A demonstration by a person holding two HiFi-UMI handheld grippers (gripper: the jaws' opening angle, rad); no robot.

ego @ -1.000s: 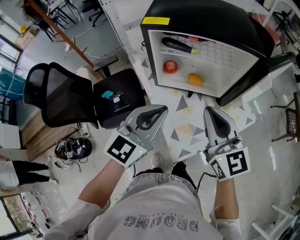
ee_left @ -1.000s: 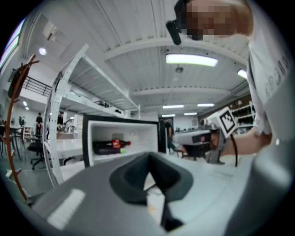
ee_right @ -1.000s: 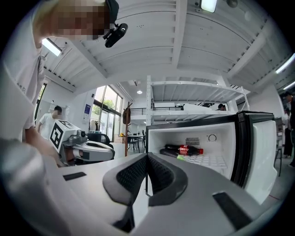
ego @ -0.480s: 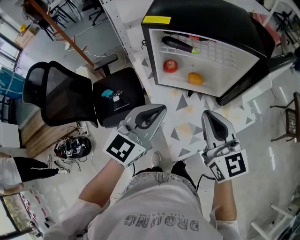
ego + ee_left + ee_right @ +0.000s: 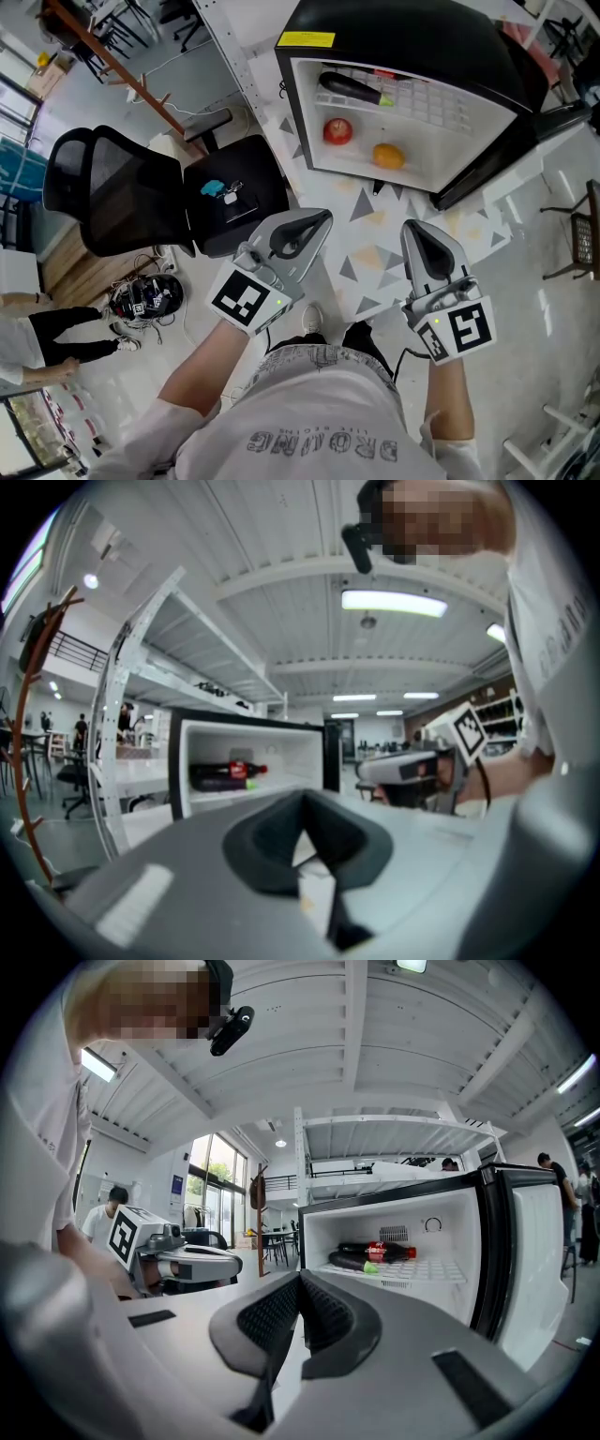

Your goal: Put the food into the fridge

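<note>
The small black fridge stands open on the floor ahead of me. Inside it, a red apple and an orange lie on the lower level, and a dark bottle lies on the wire shelf above. That bottle shows in the right gripper view beside a green-capped one. My left gripper is held level in front of the fridge, shut and empty. My right gripper hangs beside it, also shut with nothing between its pads.
The fridge door swings out to the right. A black office chair stands left of the fridge, with a small blue object on its seat. A wooden coat stand rises behind it. A person stands at far left.
Both grippers stay shut and nearly in place; the right one has edged slightly left. The person at far left has shifted.
</note>
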